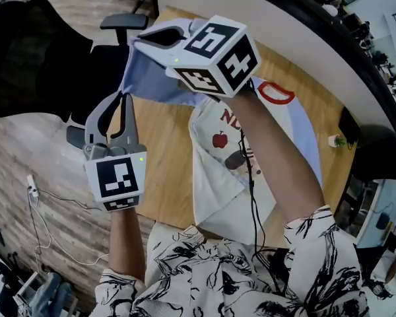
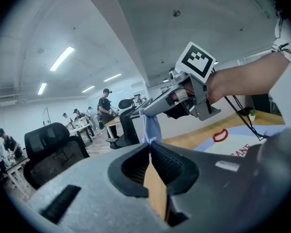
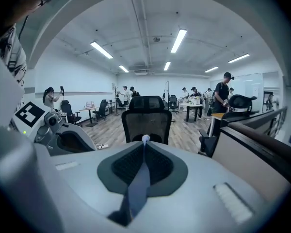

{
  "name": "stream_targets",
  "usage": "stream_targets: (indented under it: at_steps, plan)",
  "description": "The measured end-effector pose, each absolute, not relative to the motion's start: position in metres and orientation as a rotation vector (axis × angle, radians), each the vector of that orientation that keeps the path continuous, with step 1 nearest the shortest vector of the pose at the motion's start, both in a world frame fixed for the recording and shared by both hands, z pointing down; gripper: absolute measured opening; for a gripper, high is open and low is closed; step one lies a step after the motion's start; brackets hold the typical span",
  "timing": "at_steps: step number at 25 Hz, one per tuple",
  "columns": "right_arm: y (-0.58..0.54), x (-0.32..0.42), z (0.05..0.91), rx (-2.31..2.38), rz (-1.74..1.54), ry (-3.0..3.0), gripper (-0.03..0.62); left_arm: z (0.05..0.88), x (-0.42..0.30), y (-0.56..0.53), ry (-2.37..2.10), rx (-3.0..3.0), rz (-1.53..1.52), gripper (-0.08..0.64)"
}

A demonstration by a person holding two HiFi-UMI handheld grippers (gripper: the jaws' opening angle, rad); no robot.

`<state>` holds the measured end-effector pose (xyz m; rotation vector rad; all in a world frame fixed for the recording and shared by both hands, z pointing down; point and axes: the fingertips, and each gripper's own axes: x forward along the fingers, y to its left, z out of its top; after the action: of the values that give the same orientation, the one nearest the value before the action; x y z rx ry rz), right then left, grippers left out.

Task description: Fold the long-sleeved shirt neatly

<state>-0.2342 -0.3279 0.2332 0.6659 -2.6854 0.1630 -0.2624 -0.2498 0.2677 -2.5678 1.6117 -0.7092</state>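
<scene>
The long-sleeved shirt [image 1: 218, 170] has a white printed body and light blue sleeves, and most of it lies on the wooden table [image 1: 162, 177]. A light blue part of it [image 1: 152, 78] is lifted off the table and stretched between both grippers. My left gripper [image 1: 125, 98] points up at the lower left, shut on that blue cloth [image 2: 152, 125]. The right gripper [image 1: 137, 41] reaches in from above and to the right, also shut on it; a strip of cloth [image 3: 138, 183] runs down between its jaws. The rest of the shirt trails under my right arm.
Black office chairs [image 1: 33, 58] stand off the table's left side over a wood floor with a cable [image 1: 53, 197]. A white partition [image 1: 284, 25] borders the table's far edge. A small potted plant [image 1: 334, 140] sits at the right. People work at distant desks [image 3: 194, 106].
</scene>
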Motion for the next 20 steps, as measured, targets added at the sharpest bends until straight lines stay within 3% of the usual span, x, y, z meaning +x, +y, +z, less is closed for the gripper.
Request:
stream_targets:
  at_steps: [12,20]
  plan:
    - [-0.258,-0.034,0.222,0.945,0.201,-2.642,0.022,0.267,-0.070,-0.188,1.266,-2.721,-0.697,0.018]
    - [-0.204,0.086,0.282,1.082,0.327,-2.539,0.023,0.330,0.046,-0.134,0.999,-2.814,-0.850,0.020]
